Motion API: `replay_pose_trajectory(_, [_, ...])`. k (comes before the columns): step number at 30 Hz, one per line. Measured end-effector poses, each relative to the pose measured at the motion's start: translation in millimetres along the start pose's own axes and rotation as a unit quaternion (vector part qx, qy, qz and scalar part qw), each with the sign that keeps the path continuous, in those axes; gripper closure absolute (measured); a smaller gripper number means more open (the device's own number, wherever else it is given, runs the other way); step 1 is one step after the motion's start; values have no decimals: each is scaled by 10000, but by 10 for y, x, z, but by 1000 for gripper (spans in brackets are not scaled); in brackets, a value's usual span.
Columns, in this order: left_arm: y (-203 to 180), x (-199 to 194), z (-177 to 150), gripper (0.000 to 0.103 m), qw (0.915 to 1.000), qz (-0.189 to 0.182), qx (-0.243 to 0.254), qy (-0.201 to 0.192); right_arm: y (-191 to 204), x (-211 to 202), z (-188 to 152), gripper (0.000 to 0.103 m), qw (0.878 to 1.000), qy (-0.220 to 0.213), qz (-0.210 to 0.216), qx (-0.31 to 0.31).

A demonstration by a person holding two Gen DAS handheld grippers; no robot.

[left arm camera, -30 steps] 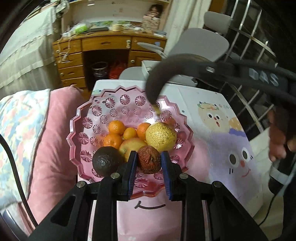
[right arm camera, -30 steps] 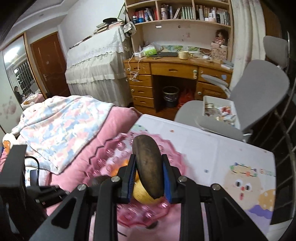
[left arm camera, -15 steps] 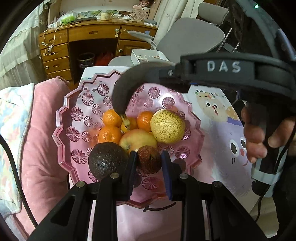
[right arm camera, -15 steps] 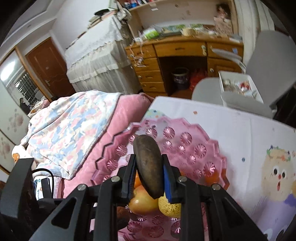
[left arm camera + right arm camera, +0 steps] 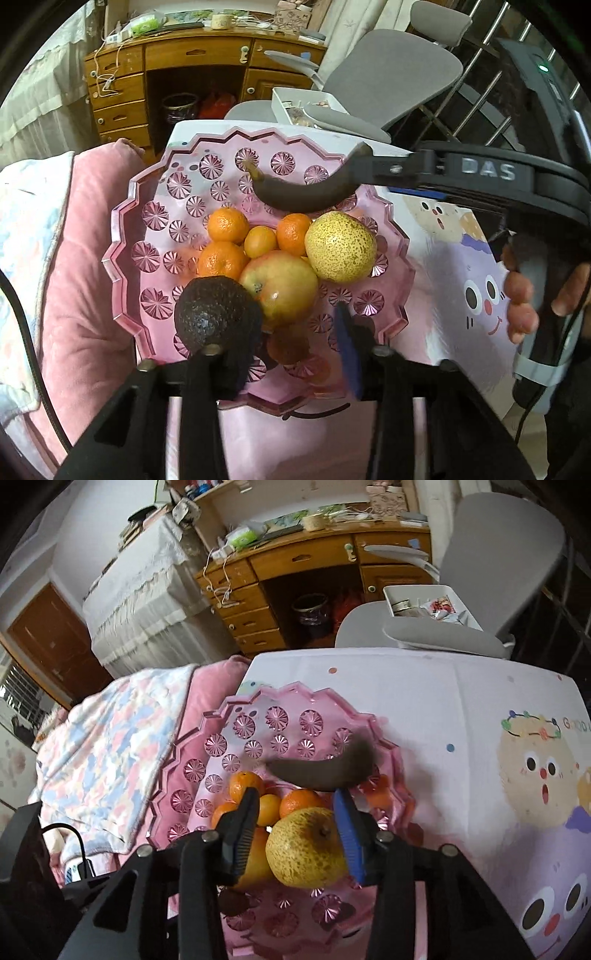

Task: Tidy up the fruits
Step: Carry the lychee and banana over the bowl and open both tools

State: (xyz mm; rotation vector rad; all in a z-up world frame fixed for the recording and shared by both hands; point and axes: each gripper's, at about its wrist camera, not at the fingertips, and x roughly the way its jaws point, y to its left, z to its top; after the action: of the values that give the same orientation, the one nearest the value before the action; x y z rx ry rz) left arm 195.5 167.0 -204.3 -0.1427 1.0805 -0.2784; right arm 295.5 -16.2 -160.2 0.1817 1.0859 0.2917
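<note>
White letters "DAS" stand on the right gripper (image 5: 369,168); "GOOD" on the tablecloth (image 5: 480,709).

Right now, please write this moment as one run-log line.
left gripper: open | right gripper: open | dark banana: over pink bowl, far side | avocado, apple, pear, oranges: in bowl

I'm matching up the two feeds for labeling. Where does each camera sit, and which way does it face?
Left wrist: on the left gripper at the pink plate's near edge, facing the desk; shows its own fingers, the right gripper, the person's hand.
Right wrist: on the right gripper above the pear, facing the desk; shows its own fingers.
Shared: plate, pear, blackened banana, oranges.
</note>
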Motion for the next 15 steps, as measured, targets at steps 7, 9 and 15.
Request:
replay_pose_trajectory(7, [-179, -155, -49, 32, 9994, 248, -226, -15, -159, -288, -78, 55, 10000, -54, -33, -38])
replay_pose_trajectory(9, [-239, -206, -45, 31, 9989, 326, -333, -23, -217, -364, -118, 53, 10000, -23, -23, -72])
replay_pose_trajectory(15, [-468, -390, -23, 23, 9960, 534, -708, -133, -425, -605, -184, 48, 9997, 42, 80, -215])
